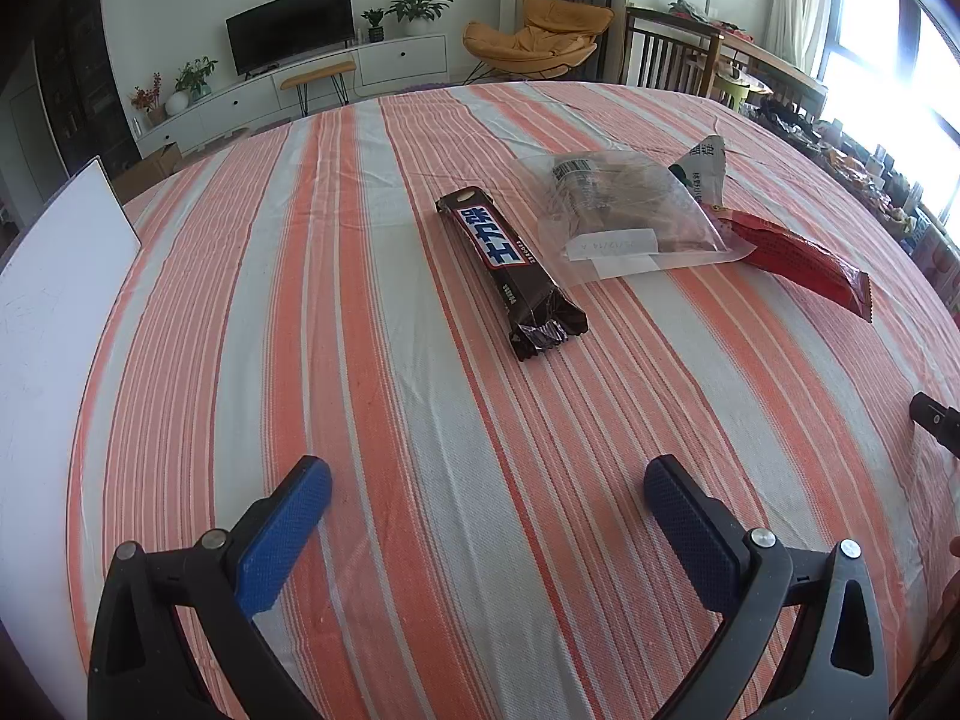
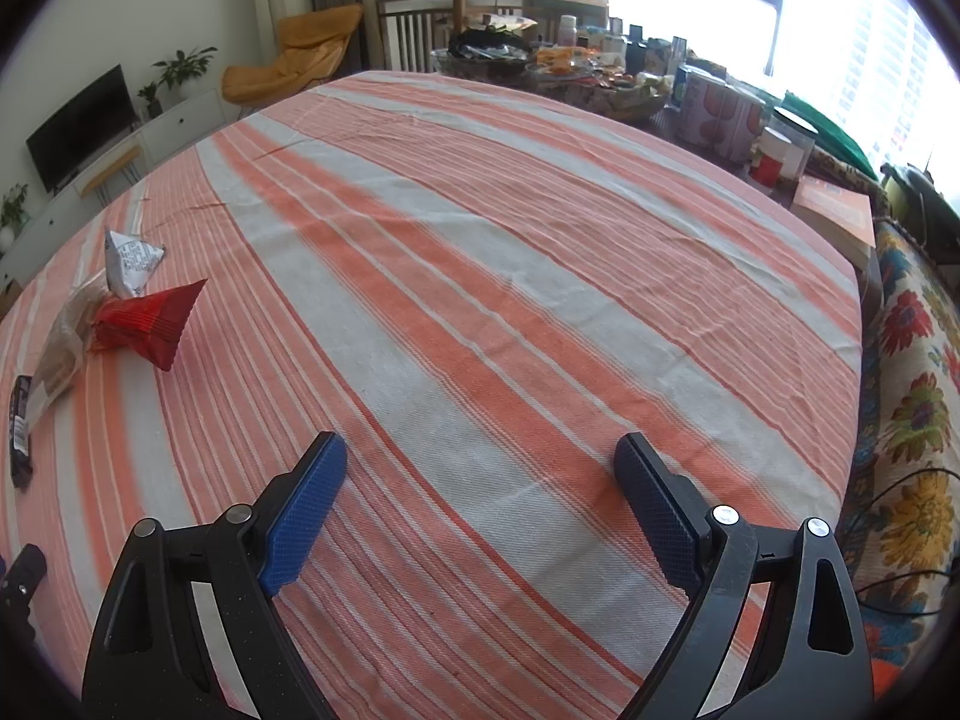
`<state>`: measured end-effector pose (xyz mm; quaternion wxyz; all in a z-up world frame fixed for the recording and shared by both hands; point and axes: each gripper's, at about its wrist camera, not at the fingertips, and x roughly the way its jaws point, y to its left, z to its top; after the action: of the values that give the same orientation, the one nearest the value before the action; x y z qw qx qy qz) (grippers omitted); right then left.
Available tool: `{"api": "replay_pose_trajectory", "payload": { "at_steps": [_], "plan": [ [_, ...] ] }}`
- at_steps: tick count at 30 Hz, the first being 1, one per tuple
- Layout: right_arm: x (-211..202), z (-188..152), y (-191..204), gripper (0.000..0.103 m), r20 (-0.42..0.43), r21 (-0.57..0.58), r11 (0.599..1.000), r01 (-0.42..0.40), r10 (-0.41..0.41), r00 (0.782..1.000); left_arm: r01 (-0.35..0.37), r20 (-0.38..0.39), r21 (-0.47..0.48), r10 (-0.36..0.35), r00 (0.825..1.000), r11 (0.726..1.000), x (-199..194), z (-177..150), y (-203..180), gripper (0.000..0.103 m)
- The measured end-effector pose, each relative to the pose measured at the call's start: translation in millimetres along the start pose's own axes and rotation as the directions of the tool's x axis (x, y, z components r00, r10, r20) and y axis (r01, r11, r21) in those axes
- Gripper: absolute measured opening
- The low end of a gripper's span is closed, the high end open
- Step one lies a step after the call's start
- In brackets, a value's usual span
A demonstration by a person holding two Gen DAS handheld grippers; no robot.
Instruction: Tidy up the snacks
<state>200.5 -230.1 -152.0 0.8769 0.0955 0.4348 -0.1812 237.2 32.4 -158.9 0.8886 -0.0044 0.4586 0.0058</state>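
The clear bag (image 1: 630, 222) holds brown snacks, between the chocolate bar (image 1: 510, 264) and red packet (image 1: 798, 258). Both the left gripper (image 1: 486, 486) and right gripper (image 2: 480, 462) are spread over bare striped cloth (image 2: 480, 252).

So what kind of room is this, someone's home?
Most likely a lived-in home living and dining room: a television on a low white cabinet, a mustard lounge chair, and a striped tablecloth holding snacks.

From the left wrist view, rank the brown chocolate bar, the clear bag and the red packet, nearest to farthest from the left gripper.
1. Brown chocolate bar: straight ahead of the left gripper, centre.
2. Clear bag: behind and right of the bar.
3. Red packet: far right, partly tucked under the bag.
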Motion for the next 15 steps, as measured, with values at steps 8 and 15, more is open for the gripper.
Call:
{"api": "replay_pose_trajectory", "payload": {
  "at_steps": [8, 15],
  "plan": [
    [0, 0, 0, 0.093, 0.0, 0.0, 1.0, 0.0, 0.0, 1.0, 0.005, -0.003, 0.0, -0.005, 1.0, 1.0, 1, -1, 1, 0.103],
    [0, 0, 0, 0.093, 0.0, -0.001, 1.0, 0.001, -0.001, 1.0, 0.133, -0.055, -0.111, -0.14, 0.989, 0.985, -14, 13, 23, 0.103]
  ]
}}
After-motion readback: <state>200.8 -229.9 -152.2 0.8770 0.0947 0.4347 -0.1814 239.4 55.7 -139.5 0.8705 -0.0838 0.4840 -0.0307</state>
